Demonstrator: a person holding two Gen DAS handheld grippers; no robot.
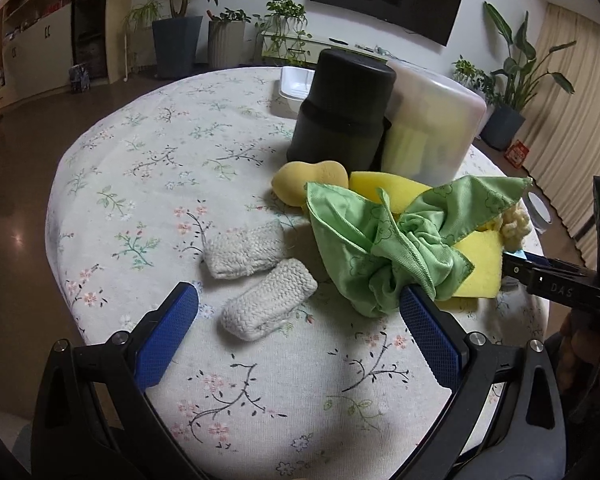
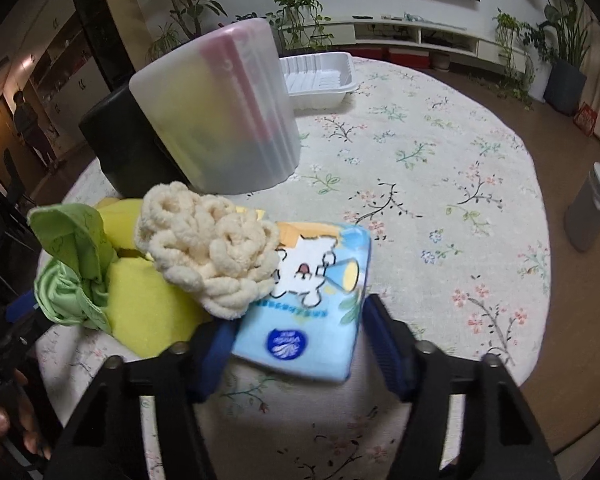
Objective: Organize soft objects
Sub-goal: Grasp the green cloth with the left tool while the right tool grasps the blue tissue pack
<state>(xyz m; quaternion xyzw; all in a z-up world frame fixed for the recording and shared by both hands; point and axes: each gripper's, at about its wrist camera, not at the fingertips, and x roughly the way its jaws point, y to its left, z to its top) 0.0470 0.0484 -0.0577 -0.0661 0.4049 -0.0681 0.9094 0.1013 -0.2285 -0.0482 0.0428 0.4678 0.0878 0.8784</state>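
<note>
right gripper (image 2: 296, 340) jaws clamp blue tissue pack (image 2: 312, 300); left gripper (image 1: 300, 320) jaws wide.

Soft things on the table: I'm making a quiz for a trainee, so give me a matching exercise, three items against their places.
Items:
1. tissue pack
2. green cloth
3. cream yarn bundle

Places:
A. touching the left gripper's right-hand pad
B. lying partly on the pack and the yellow sponge
C. between the right gripper's jaws

Pairs: 1-C, 2-A, 3-B
</note>
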